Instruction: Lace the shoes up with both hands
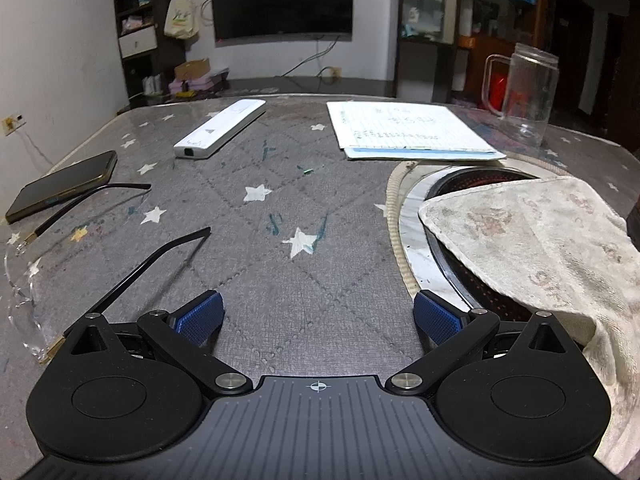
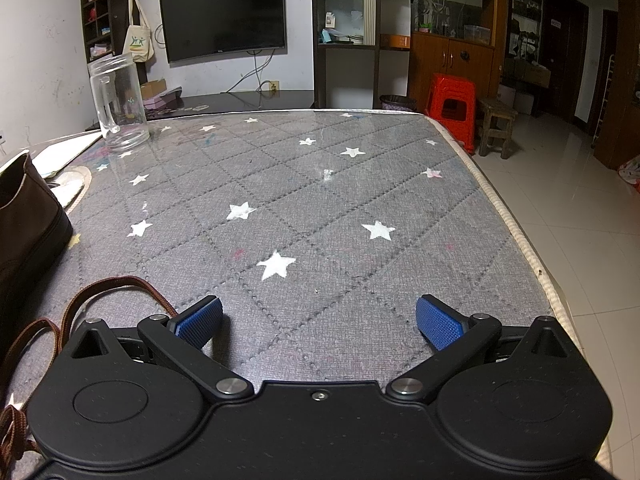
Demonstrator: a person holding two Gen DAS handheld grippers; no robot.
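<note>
While both the left gripper (image 1: 318, 316) and right gripper (image 2: 319, 322) spread their ribbed blue pads wide and empty over the quilted grey star-print table (image 2: 320, 208), a dark shoe (image 2: 28, 220) sits at near left, its brown woven lace (image 2: 120, 282) looping loose.

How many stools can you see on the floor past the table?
2. A red plastic stool stands by the wooden cabinet, and a small wooden stool is right beside it. Others may be hidden behind the table.
</note>
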